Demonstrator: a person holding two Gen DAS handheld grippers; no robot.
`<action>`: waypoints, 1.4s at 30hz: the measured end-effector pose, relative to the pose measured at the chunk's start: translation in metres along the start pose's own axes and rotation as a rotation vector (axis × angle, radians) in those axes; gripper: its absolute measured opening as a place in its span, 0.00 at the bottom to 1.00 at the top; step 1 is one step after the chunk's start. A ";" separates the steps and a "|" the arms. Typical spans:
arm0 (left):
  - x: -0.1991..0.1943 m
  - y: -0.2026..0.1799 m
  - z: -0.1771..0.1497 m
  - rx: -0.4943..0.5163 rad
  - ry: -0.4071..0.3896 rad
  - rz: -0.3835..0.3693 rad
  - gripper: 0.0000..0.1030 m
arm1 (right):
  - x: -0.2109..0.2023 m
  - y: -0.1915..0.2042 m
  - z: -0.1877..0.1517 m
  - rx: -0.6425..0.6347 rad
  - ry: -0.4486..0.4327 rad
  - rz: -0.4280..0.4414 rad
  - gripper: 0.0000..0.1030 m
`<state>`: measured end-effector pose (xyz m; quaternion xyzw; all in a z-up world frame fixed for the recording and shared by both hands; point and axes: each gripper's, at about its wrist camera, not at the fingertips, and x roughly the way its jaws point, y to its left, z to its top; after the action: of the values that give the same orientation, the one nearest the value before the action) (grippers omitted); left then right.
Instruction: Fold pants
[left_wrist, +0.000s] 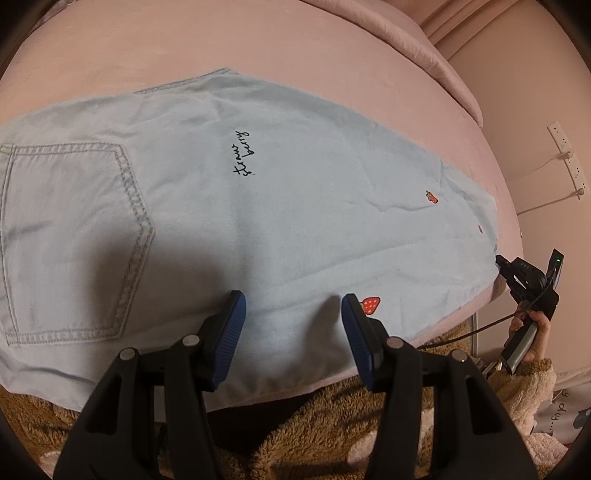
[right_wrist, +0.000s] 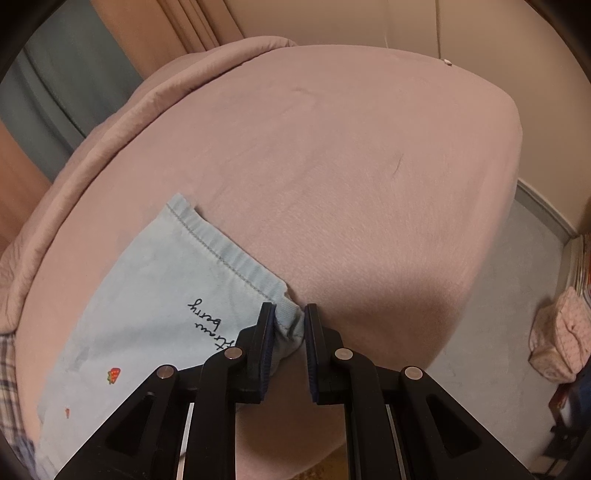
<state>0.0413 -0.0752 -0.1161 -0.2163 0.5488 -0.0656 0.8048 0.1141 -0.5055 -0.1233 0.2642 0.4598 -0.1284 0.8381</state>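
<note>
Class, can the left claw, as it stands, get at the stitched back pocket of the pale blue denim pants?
Probably yes: the left claw is open above the pale blue denim pants, and nothing covers the stitched back pocket beside it.

Both wrist views look steeply down, sharing the pants (left_wrist: 258, 221).
</note>
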 end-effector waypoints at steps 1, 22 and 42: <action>0.000 0.000 -0.001 -0.003 -0.009 0.003 0.52 | 0.000 0.001 0.000 -0.007 -0.002 -0.002 0.11; -0.019 0.015 -0.017 -0.068 -0.122 -0.119 0.64 | -0.019 0.004 -0.007 -0.030 -0.023 -0.023 0.40; -0.051 0.016 -0.027 -0.039 -0.233 0.034 0.95 | -0.009 -0.004 -0.022 0.138 0.016 0.308 0.64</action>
<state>-0.0056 -0.0509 -0.0873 -0.2287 0.4563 -0.0158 0.8598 0.0924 -0.4964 -0.1266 0.3893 0.4105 -0.0275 0.8241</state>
